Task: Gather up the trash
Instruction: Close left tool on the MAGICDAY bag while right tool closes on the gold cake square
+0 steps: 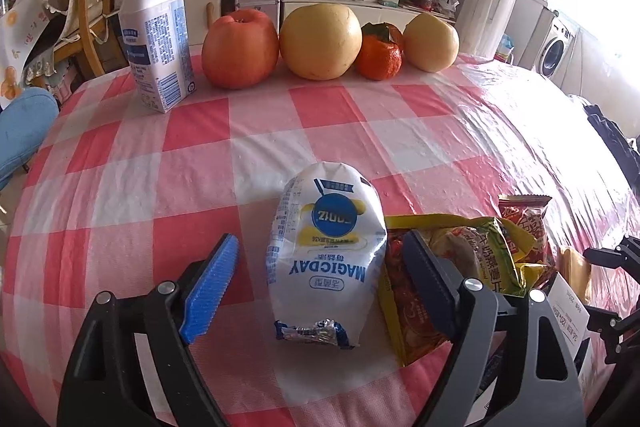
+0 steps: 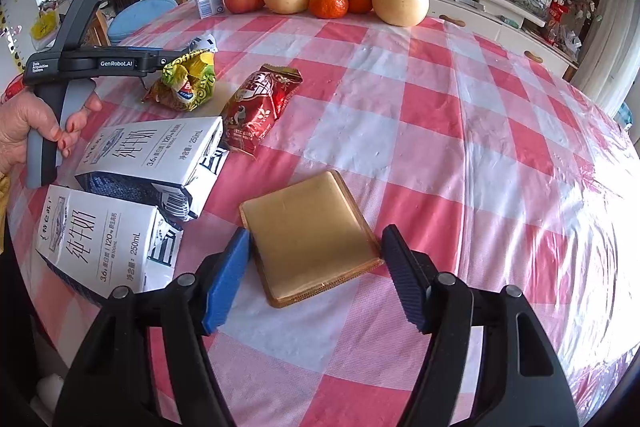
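Observation:
A white MAGICDAY pouch (image 1: 324, 259) lies on the pink checked tablecloth (image 1: 200, 155). My left gripper (image 1: 322, 239) is open around it: the blue pad (image 1: 212, 283) stands clear of the pouch and the dark pad (image 1: 424, 279) sits at its right edge. To its right lie a yellow-green snack wrapper (image 1: 480, 247) and a red wrapper (image 1: 524, 223). In the right wrist view a flat gold box (image 2: 308, 231) lies on the cloth, and my right gripper (image 2: 317, 231) is shut on its two side edges. Two white milk cartons (image 2: 152, 163) (image 2: 100, 247) lie to its left.
A white bottle (image 1: 156, 35), an apple (image 1: 240, 47), two pears (image 1: 320, 41) and tangerines (image 1: 378, 57) line the table's far edge. A hand (image 2: 24, 131) holds the left gripper's handle at the left table edge. A wooden chair (image 1: 86, 27) stands beyond the far left corner.

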Motion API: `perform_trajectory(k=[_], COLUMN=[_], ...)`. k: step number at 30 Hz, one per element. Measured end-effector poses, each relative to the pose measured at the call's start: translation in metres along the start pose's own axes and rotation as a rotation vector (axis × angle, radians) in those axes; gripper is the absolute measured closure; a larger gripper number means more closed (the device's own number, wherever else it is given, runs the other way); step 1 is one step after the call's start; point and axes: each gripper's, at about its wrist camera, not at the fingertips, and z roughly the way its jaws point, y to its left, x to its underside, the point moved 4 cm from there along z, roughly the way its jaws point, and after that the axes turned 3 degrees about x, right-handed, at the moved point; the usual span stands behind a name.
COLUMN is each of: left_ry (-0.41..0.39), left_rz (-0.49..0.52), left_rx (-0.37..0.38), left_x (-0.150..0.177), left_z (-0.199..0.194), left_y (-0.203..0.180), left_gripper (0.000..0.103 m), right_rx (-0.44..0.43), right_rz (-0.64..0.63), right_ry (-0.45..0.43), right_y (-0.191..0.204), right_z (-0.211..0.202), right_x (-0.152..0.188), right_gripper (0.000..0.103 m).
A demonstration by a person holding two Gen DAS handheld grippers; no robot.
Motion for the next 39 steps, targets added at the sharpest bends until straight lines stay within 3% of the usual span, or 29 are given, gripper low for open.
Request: perform_trajectory(k=[3,5,11,14,16,18,20,27,39], left_ry=[-0.003,-0.001,0.011,0.020,0.027,0.028,0.026,0.031,-0.047], left_rz=[0.000,-0.002,0.015,0.029,0.030,0.019,0.036,0.010,-0.054], left_rx=[0.002,0.007,-0.032,-0.051,-0.042,-0.017,-0.016,-0.044,-0.059], left_x=[0.003,0.008,0.011,0.005,-0.001,-0.004,-0.005,-0.001,0.027], left_z=[-0.003,-0.007,-0.011,-0.005,0.001,0.004,0.006,0.001,-0.046], left_y=[-0.002,0.000,0.006,0.002,-0.003,-0.005,-0.012,-0.016,-0.012], left_gripper=[0.023,0.022,0.013,0.013,0.014,0.030,0.039,0.040,0.040], right_rx=[0.002,0.006,0.025,0.022,0.019,0.016,0.010,0.003,-0.008], right_rz=[0.005,0.018,0.027,0.026,0.024,0.022,0.025,0.030,0.100], right_ry=[-0.002,-0.006,-0.006,-0.007,-0.009,-0.009,-0.009,-0.011,-0.029], right_y=[0.000,-0.003,-0.006,-0.006,-0.006,-0.005,-0.005,-0.005,-0.014], right_z=[0.000,0.000,0.000,0.000,0.000,0.000,0.000,0.000,-0.004], right_x=[0.000,-0.001,-0.002,-0.001,-0.001,-0.002,-0.002,-0.002,-0.002], right_gripper=[0.036,0.044,0.043,0.043,0.043,0.042,0.042,0.044,0.047])
